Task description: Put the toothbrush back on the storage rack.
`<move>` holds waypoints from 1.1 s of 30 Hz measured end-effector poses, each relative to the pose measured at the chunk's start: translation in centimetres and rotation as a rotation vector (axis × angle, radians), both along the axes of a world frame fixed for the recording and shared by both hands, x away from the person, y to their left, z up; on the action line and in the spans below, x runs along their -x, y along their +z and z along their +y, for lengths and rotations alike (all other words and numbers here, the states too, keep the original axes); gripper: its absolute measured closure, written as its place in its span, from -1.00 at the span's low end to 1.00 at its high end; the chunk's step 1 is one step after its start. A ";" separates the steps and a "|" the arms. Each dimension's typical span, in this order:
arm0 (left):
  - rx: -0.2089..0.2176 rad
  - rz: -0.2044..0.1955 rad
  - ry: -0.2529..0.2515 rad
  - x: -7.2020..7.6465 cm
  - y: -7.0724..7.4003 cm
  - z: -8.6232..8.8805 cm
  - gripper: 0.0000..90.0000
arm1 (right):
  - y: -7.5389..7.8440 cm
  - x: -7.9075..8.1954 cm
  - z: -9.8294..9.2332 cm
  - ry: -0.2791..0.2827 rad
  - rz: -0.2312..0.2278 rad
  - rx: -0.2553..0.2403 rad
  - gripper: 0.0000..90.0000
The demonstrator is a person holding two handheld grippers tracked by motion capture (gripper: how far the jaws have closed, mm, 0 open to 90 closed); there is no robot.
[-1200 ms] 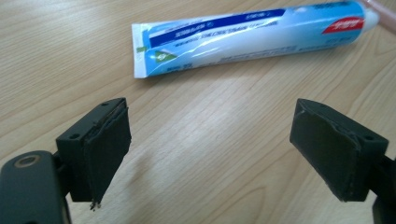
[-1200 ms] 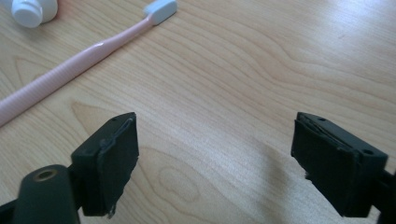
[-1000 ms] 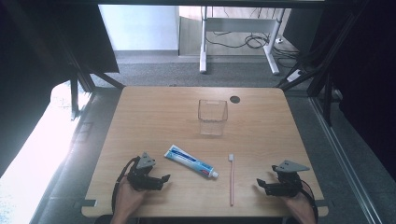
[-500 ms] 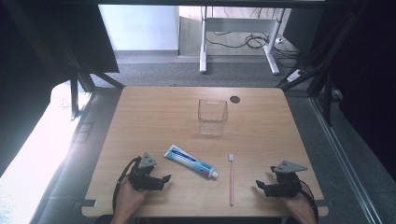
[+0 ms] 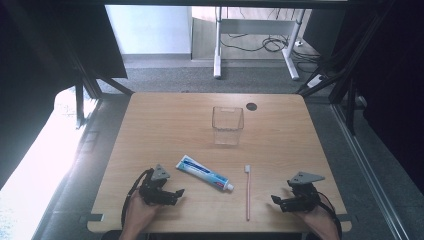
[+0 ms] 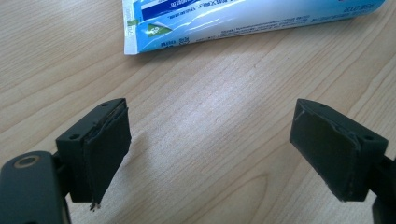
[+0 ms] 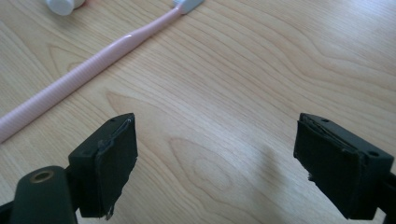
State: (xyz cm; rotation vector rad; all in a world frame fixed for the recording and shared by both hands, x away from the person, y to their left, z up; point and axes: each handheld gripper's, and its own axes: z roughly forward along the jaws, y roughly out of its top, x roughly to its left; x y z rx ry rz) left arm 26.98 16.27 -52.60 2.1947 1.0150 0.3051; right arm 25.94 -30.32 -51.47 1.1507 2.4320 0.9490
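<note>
High view: clear cup (image 5: 227, 125) stood empty on the tabletop (image 5: 165, 125).
My left hand-held gripper (image 6: 210, 149): gaped wide, holding nothing, toothpaste tube (image 6: 243, 18) ahead.
My right hand-held gripper (image 7: 215, 163): gaped wide, holding nothing, pink toothbrush (image 7: 88, 70) ahead.

Toothpaste tube (image 6: 243, 18) — cap end cut off at the frame's edge; toothbrush (image 7: 88, 70) — bristles cropped.

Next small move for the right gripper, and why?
Probably ease the right gripper toward the pink plastic toothbrush: its fingers are open over bare wood, the handle lies just beside them, and the clear square cup stands empty.
</note>
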 end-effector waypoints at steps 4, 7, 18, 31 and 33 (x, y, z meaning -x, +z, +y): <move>-0.001 -0.003 0.004 0.0 0.0 0.0 -0.72 | 0.2 0.1 0.7 0.030 0.004 0.003 -0.69; 0.007 -0.009 0.001 0.1 0.1 0.1 -0.72 | 0.2 0.2 1.0 0.034 -0.001 0.005 -0.66; -0.024 -0.015 -0.003 0.2 0.0 -0.1 -0.70 | 0.6 0.1 2.6 0.084 0.013 -0.003 -0.33; -0.027 -0.027 -0.003 0.2 0.0 -0.2 -0.70 | 1.4 0.2 4.9 0.167 0.007 0.002 0.46; -0.025 -0.027 -0.004 0.2 0.0 -0.1 -0.70 | 1.5 0.3 5.2 0.185 0.008 0.003 0.56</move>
